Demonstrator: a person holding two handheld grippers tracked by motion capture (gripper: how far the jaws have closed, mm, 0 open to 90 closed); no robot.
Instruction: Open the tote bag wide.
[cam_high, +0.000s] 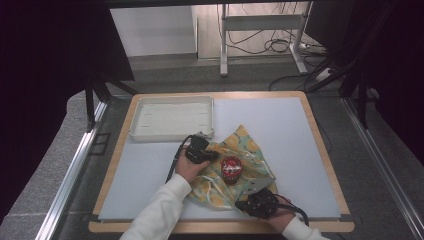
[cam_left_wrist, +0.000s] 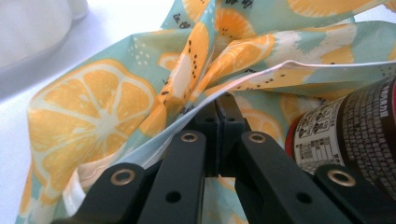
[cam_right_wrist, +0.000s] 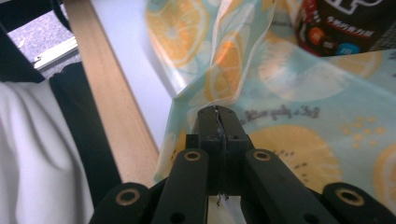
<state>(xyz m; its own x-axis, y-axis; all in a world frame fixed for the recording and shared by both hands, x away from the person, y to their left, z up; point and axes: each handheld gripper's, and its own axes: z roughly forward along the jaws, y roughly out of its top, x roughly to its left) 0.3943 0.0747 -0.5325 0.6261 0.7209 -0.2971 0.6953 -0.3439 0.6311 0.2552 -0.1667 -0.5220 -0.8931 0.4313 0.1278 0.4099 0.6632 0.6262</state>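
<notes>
Teal, orange-slice-patterned cloth (cam_high: 247, 150)

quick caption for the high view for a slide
Two hand-held grippers, left and right, pinch opposite edges of an orange-print cloth around a red-capped jar, beside a white tray.

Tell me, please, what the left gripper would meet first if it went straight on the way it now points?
Probably the orange-print cloth already pinched in the left gripper; its bunched folds lie directly ahead, though depth is unclear.
</notes>
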